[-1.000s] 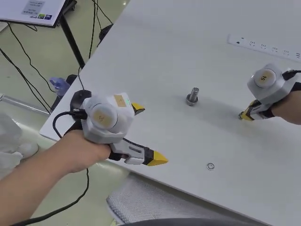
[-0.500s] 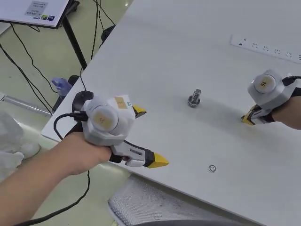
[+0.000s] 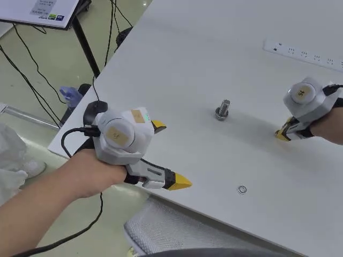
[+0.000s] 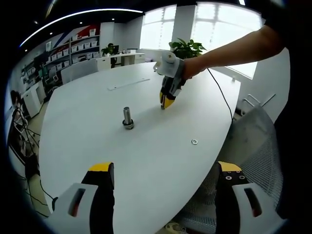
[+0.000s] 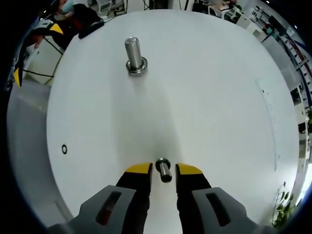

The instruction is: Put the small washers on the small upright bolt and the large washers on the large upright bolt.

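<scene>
The large bolt (image 3: 222, 109) (image 4: 127, 118) (image 5: 133, 55) stands upright mid-table with a washer around its base. Nearer the front edge a small washer (image 3: 242, 189) (image 4: 194, 142) (image 5: 64, 149) lies flat. My right gripper (image 3: 281, 134) (image 5: 163, 170) rests low on the table at the right. Its jaws are closed in on the small bolt (image 5: 163, 170), which stands between their tips. My left gripper (image 3: 170, 154) (image 4: 164, 168) hovers open at the table's front-left edge with nothing between its jaws. The right gripper (image 4: 166, 101) also appears beyond the large bolt in the left gripper view.
A white power strip (image 3: 303, 53) (image 4: 128, 84) lies along the far side of the white table (image 3: 177, 64). A mesh chair back (image 3: 161, 231) sits below the front edge. Cables and a blue bottle (image 3: 69, 95) lie on the floor to the left.
</scene>
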`<state>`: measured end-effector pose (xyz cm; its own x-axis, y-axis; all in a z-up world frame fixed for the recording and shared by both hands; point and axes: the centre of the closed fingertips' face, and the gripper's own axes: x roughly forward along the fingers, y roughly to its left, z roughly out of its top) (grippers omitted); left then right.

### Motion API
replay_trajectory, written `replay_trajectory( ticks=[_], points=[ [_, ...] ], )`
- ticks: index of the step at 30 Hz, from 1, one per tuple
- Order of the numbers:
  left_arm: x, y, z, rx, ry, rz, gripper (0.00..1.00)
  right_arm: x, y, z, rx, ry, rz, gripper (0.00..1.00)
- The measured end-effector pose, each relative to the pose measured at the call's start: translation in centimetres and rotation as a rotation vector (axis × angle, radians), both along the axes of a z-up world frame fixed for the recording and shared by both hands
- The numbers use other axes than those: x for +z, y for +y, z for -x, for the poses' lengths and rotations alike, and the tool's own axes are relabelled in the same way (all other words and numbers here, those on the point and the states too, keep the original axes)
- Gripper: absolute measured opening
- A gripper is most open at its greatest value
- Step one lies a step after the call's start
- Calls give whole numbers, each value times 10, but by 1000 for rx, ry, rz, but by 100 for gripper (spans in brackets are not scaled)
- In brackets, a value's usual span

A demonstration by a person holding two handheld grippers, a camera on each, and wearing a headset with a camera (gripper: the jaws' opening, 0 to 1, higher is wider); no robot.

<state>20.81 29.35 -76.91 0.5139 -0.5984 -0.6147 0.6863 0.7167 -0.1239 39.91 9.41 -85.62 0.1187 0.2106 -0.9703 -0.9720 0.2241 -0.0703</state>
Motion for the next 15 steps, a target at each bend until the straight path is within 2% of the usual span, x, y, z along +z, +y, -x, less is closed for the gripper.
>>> replay_trajectory(
  ticks=[5, 15],
  points=[
    [2, -1, 0, 3, -4, 3, 85, 4, -2, -2, 3, -2, 3, 20],
    [5, -1, 5, -3, -8, -7, 85, 21, -6, 2, 13, -14, -2, 20]
  ],
)
